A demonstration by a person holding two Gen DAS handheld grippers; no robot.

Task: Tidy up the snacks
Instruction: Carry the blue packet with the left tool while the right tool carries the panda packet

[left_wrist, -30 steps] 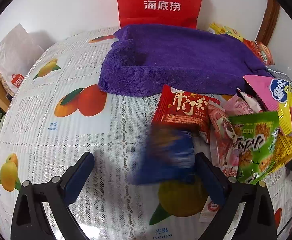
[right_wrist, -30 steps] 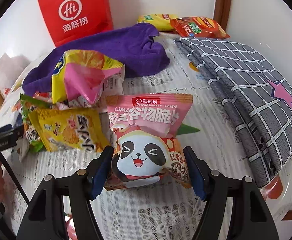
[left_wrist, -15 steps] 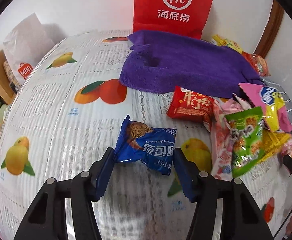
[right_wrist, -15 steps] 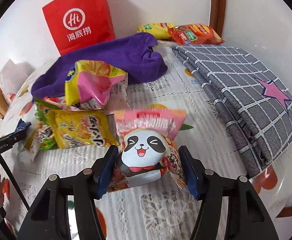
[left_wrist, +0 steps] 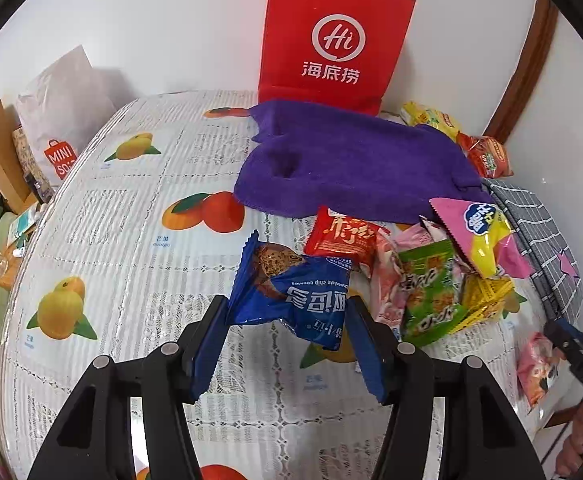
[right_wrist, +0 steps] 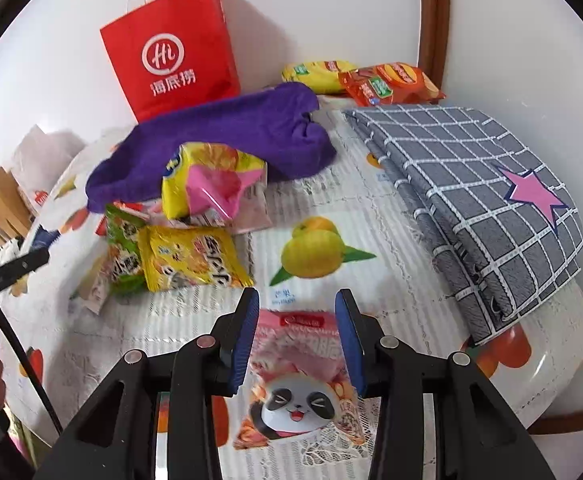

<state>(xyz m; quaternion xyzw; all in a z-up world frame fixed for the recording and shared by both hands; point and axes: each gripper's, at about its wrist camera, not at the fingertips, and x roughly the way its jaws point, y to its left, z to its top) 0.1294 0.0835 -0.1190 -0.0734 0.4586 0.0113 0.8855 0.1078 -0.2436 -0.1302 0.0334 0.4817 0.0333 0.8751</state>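
Observation:
My left gripper is shut on a blue cookie packet and holds it above the fruit-print tablecloth. My right gripper is shut on a pink panda snack packet, held low over the cloth near the table's front. A pile of snack packets lies mid-table: red, green, yellow and pink-yellow. The right gripper with its pink packet shows at the right edge of the left wrist view.
A purple towel lies behind the pile, with a red paper bag against the wall. A folded grey checked cloth lies at the right. Chip bags sit at the back corner. A white Miniso bag stands at the left.
My left gripper closed on the blue packet and lifted it back from the pile. My right gripper drew the panda packet back toward the table's front, away from the pile.

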